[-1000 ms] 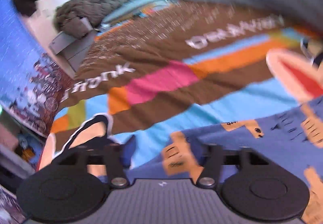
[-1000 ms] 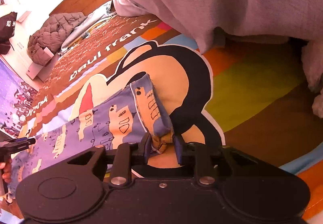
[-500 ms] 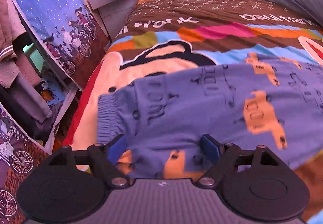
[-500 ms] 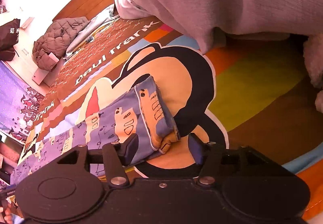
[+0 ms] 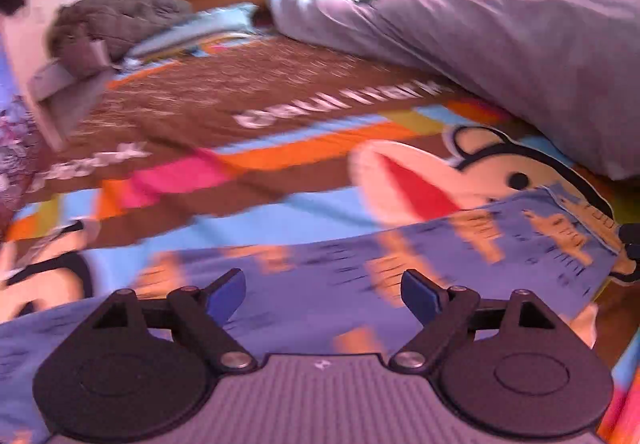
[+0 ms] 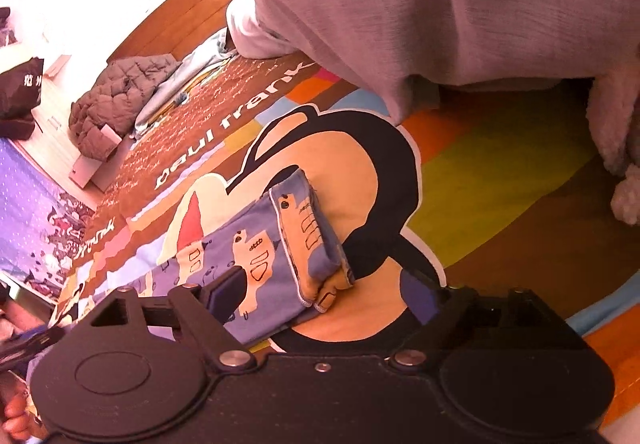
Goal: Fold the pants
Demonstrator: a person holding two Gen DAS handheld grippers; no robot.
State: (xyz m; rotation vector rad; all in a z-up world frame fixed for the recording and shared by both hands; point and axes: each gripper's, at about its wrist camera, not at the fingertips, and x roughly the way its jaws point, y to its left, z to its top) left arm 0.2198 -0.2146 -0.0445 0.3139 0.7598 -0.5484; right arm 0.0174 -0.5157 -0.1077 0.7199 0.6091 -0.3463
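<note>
Although the left wrist view is blurred, the left claw [image 5: 323, 294] plainly stands released, its blue-padded fingers [image 5: 226, 294] spread wide above the pants [image 5: 320, 284], gripping nothing. These blue pants with orange car prints lie stretched flat across the bed cover [image 5: 280, 116], a brown spread with coloured stripes and a cartoon monkey face. One leg end reaches toward the right edge of that view. A grey duvet [image 5: 500, 44] is heaped along the far right side of the bed, and a quilted jacket [image 5: 116, 20] sits at the far left corner.

From the right wrist view, the right claw [image 6: 324, 292] is also released, fingers well apart. Between them lies the cuffed leg end of the pants [image 6: 280, 244], resting on the monkey print of the bed cover [image 6: 500, 164]. Neither finger touches the cloth. The grey duvet [image 6: 440, 4] hangs over the upper right.
</note>
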